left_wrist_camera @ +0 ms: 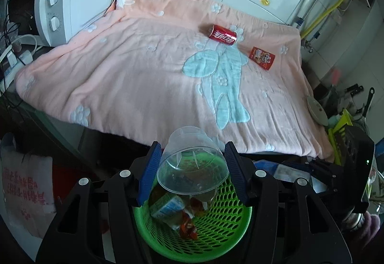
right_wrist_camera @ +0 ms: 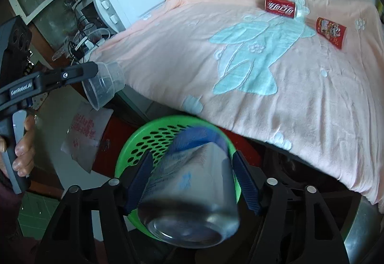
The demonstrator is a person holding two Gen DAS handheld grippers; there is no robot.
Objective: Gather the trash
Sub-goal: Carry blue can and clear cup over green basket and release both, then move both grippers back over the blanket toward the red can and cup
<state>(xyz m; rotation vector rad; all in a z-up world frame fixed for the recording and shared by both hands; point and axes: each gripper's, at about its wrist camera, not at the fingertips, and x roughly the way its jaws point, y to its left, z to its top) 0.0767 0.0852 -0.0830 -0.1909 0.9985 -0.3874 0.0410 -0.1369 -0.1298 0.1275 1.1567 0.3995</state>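
The left gripper (left_wrist_camera: 192,168) holds a clear plastic cup (left_wrist_camera: 192,165) between its jaws, tipped mouth-down above the round green perforated plastic basket (left_wrist_camera: 230,223), which already contains a small carton and wrappers. The right gripper (right_wrist_camera: 192,180) has a silver metal can (right_wrist_camera: 192,194) between its jaws over the same basket; the can is blurred and the far pad seems clear of it. On the table's pink blanket (left_wrist_camera: 134,77), a red soda can (left_wrist_camera: 222,34) lies on its side, a red snack packet (left_wrist_camera: 261,58) just beside it.
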